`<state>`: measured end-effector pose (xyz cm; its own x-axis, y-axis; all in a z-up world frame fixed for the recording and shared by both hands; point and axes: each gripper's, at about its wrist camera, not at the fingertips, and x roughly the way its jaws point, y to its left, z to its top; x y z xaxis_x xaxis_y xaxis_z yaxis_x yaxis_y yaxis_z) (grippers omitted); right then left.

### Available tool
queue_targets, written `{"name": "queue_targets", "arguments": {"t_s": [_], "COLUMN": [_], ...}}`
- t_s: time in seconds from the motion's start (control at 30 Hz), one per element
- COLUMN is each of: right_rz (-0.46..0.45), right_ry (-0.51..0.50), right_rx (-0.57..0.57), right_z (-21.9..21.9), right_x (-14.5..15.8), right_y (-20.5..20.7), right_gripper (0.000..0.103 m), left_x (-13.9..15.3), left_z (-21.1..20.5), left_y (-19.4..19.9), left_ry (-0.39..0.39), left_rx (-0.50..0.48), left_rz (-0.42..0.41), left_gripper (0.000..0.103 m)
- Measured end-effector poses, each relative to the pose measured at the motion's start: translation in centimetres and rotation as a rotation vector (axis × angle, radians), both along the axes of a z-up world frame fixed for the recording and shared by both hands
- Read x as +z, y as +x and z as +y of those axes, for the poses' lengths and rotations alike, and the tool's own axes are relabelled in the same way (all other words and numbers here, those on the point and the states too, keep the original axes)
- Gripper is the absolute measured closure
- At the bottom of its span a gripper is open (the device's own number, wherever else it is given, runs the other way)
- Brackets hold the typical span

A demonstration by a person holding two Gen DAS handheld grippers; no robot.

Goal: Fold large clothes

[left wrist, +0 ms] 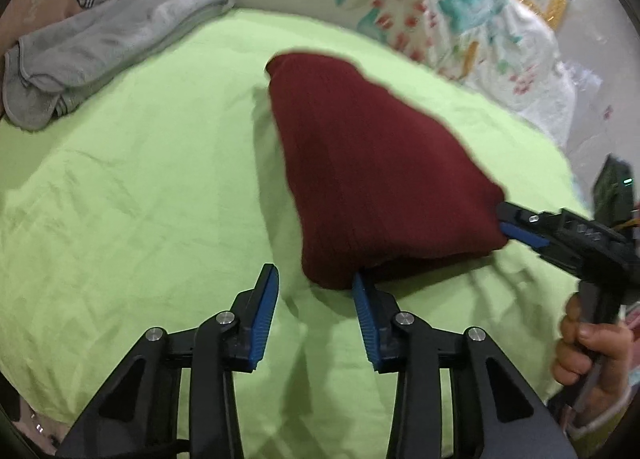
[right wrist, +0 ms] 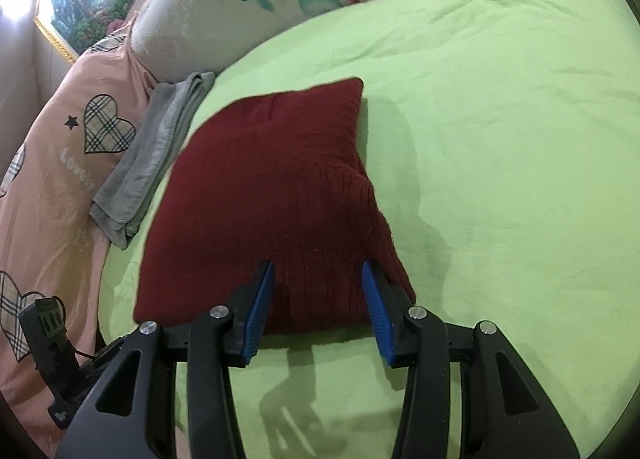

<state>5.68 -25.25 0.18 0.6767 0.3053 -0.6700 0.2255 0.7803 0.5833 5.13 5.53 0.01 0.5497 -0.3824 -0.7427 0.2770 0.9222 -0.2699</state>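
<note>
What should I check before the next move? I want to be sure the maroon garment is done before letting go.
1. Maroon garment folded into a compact bundle: ok.
2. Left gripper open: ok.
3. Right gripper open: ok.
4. Grippers clear of the fabric: cannot tell; fingers sit at its near edge.
5. Garment apart from the grey towel: ok.
6. Green sheet flat under the bundle: cannot tell.

Black hand-held gripper (left wrist: 316,279) frames, ribbed blue finger pads (left wrist: 266,315), silver pivot screws, bare-skinned hand (left wrist: 588,347)
</note>
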Motion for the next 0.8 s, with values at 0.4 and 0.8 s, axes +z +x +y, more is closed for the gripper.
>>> {"name": "queue_targets", "arguments": {"t_s": [0.4,0.8], "right_rz": [-0.019,-0.057], "right_ry": [0.013,0.015], "right_rx": [0.034,0.036], "right_z": [2.1,2.4], "right_x": [0.6,2.3], "right_y": [0.4,-0.9], "right_gripper": [0.056,0.056], "left_x": [0.2,0.5], "left_z": [-4.0,-3.9], "left_y": [1.7,0.6], "left_ry": [0.052,0.107], "left_rx": [-0.13,-0.113], "left_rz": [-0.045,-0.06], "left_gripper": [0.084,0.082]}}
